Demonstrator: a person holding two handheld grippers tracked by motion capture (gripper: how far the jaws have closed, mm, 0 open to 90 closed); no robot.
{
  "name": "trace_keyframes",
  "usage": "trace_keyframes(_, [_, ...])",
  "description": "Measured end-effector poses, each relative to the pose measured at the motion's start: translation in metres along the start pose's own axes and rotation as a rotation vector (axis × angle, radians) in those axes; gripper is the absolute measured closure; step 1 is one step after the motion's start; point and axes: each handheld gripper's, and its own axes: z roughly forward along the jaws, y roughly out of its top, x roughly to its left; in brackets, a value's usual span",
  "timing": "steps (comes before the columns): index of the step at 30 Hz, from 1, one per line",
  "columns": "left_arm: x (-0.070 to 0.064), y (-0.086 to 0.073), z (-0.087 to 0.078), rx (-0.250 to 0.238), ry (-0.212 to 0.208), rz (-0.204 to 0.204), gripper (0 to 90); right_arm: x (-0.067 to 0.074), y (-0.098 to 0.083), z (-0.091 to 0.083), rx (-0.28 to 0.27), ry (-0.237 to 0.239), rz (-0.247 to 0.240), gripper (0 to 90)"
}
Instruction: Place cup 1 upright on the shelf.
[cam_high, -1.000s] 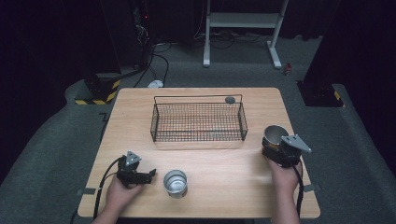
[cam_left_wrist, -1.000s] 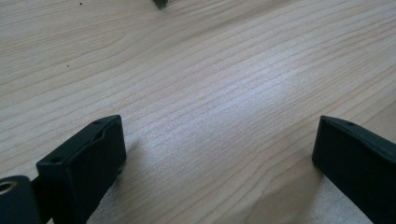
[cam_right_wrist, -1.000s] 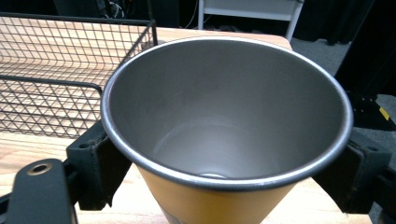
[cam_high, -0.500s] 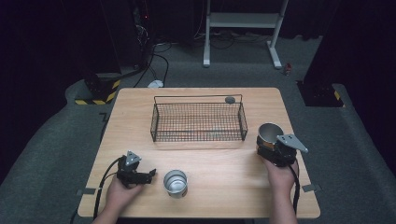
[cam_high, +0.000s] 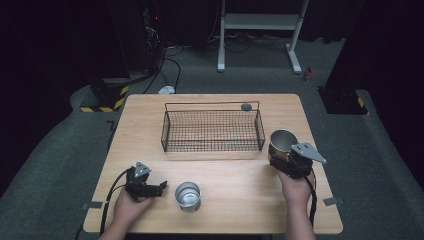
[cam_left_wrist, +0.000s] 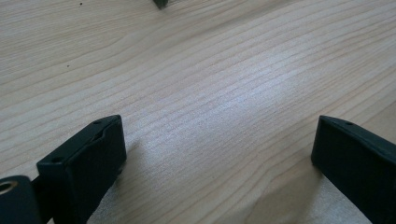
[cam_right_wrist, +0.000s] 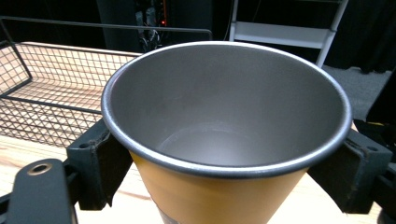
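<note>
Right tongs (cam_right_wrist: 224, 154) clamp orange steel-lined cup (cam_right_wrist: 224, 140), upright, mouth up, near table (cam_high: 240, 200) right edge | label unreadable | left tongs (cam_left_wrist: 219, 158) wide apart, empty.

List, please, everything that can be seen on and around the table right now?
table: one, light wood, centre.
wire basket: one, black, far middle of the table.
orange cup: one, orange outside, metal inside, held at the basket's right end.
metal cup: one, silver, upright near the front edge.
small round object: one, dark grey, behind the basket.
white frame: one, on the floor beyond.
left gripper: black, open, beside the metal cup.
right gripper: black, shut on the orange cup.
</note>
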Motion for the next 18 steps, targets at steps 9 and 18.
trace_keyframes(9, [0.0, 0.0, 0.0, 0.0, 0.002, 0.002, 3.7, 0.012, 0.004, -0.001, -0.016, 0.039, -0.004, 14.2])
trace_keyframes(18, [0.0, 0.0, 0.0, 0.0, 0.0, 0.004, 4.1, 0.034, 0.009, -0.002, -0.036, 0.088, -0.019, 14.2])
